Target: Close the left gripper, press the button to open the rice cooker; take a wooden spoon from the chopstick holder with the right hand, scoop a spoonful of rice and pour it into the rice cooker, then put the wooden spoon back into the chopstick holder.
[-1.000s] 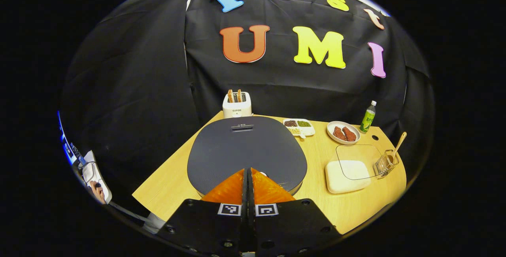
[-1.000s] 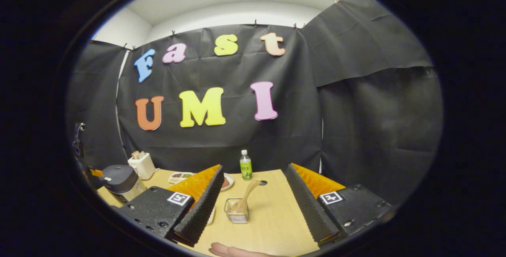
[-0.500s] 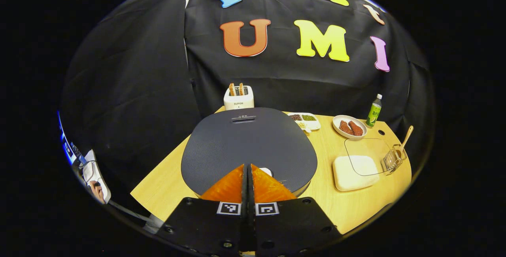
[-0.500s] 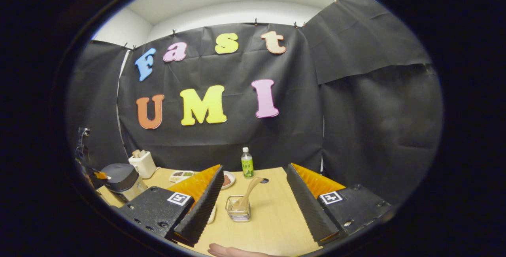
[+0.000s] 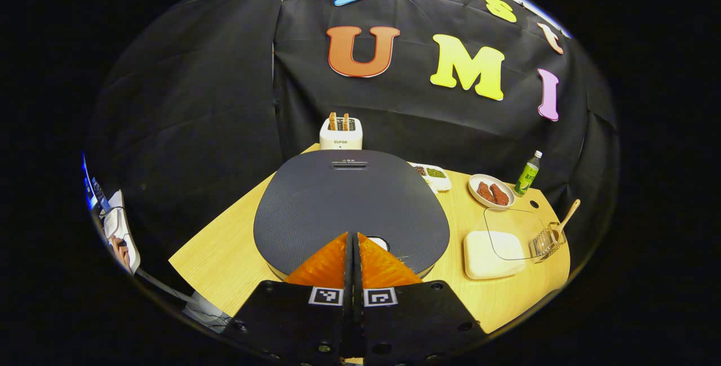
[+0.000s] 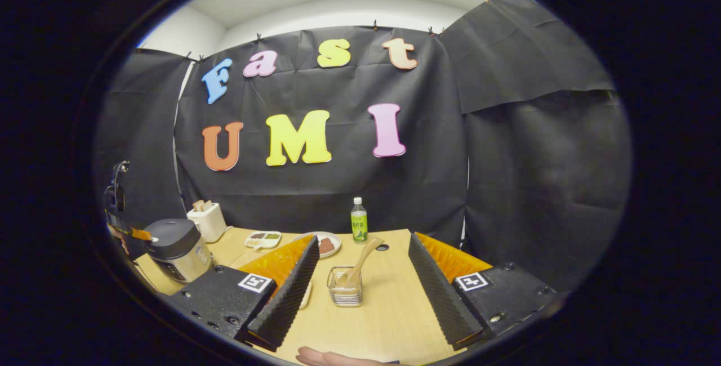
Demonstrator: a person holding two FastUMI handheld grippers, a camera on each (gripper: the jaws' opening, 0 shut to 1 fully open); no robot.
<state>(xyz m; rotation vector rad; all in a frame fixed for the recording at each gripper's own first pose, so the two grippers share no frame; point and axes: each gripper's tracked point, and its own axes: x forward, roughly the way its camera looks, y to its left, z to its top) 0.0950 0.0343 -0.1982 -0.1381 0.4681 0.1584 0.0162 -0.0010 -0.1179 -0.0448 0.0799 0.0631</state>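
Left tool (image 5: 353, 237) clenched empty, tips over the rice cooker (image 5: 350, 208) lid's front button. Right tool (image 6: 360, 276) released, wooden spoon (image 6: 357, 264) upright in the chopstick holder (image 6: 345, 293) between its fingers, farther off.

A white toaster (image 5: 341, 133) with two brown slices in its slots stands at the back of the light wooden counter (image 5: 225, 248). A white divided dish (image 5: 432, 176) of beans, a white plate (image 5: 491, 191) of reddish-brown pieces and a green plastic bottle (image 5: 528, 173) line the far edge.
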